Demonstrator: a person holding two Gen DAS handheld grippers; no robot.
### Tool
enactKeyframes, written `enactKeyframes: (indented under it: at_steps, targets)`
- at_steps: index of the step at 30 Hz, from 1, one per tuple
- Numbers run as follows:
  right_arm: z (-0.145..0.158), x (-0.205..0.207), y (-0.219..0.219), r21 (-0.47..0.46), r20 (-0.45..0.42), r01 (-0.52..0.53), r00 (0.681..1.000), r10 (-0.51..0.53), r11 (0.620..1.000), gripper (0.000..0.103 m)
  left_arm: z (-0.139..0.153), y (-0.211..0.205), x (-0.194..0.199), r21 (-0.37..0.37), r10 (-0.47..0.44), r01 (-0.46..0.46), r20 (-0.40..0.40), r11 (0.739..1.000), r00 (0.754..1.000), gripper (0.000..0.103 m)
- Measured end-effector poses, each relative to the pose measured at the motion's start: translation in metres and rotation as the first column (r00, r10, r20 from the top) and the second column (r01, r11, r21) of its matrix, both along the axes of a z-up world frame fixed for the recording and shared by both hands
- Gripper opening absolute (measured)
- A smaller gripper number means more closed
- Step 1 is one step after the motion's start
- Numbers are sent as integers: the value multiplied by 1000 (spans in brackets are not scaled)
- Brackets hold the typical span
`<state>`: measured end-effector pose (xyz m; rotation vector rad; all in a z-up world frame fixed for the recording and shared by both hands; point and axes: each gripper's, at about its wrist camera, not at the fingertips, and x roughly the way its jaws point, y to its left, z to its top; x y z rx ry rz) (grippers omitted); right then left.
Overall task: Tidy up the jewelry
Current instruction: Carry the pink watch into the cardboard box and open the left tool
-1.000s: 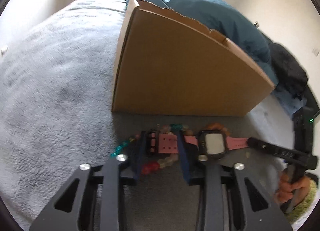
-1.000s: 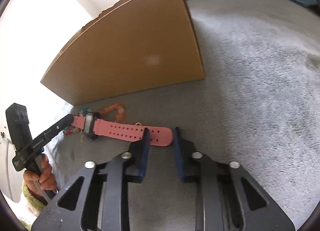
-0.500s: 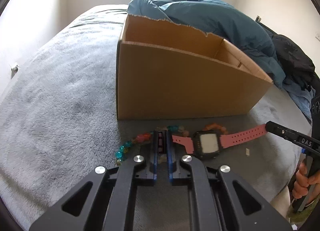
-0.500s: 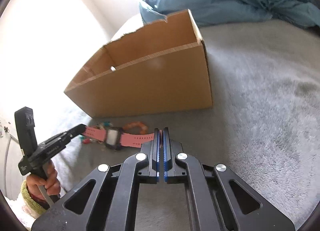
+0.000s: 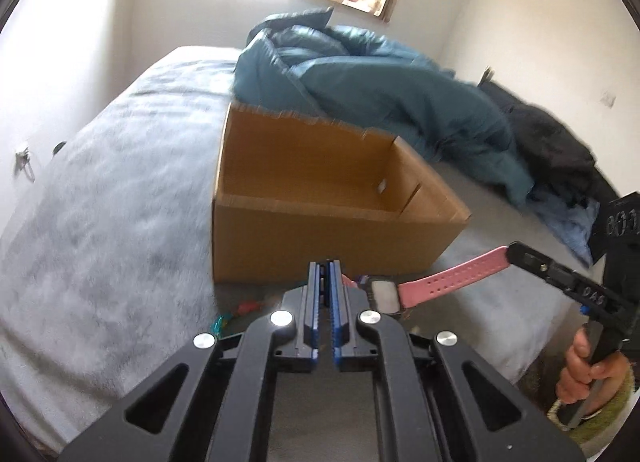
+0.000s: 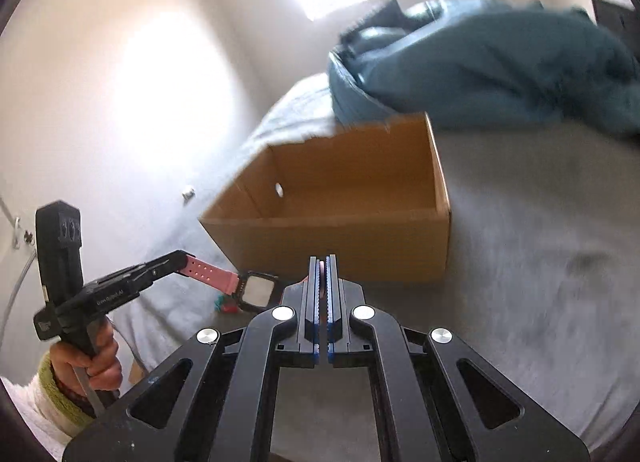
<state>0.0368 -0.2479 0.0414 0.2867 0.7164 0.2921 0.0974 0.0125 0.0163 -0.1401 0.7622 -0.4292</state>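
Lifted off the bed, pink-strapped watch (image 5: pixel 384 294) (square pale face) hangs between both hand-held grippers, each clamped on a strap end.

Two matte-black handheld grippers, left gripper (image 5: pixel 329 274) and right gripper (image 6: pixel 323 268), have blue ribbed finger pads (image 5: pixel 336 310) and silver screws (image 5: pixel 281 318); bare-skinned hand (image 6: pixel 90 358) wears a green-and-white cuff (image 6: pixel 60 402).

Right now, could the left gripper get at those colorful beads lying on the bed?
Probably not yet. The left gripper is shut on the pink watch, which the right gripper also holds. The beads lie uncovered below it, so it must let go first.
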Motion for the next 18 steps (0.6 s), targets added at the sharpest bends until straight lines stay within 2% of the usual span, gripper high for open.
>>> enactKeyframes:
  at_steps: [5, 9, 13, 18]
  targets:
    - [41, 34, 2, -22, 93, -46, 994, 48, 999, 1, 42, -1, 26, -47, -9, 12, 56, 999, 998, 4]
    - [49, 90, -1, -27, 91, -73, 993, 76, 997, 1, 57, -10, 81, -24, -5, 7, 58, 1000, 998, 4]
    - [36, 161, -3, -26, 9, -91, 996, 92, 995, 1, 44, -30, 157, 27, -17, 17, 0, 999, 1000, 4]
    - [-6, 243, 0, -55, -135, -89, 988, 81, 995, 1, -1, -56, 236, 141, -3, 20, -115, 990, 993, 4]
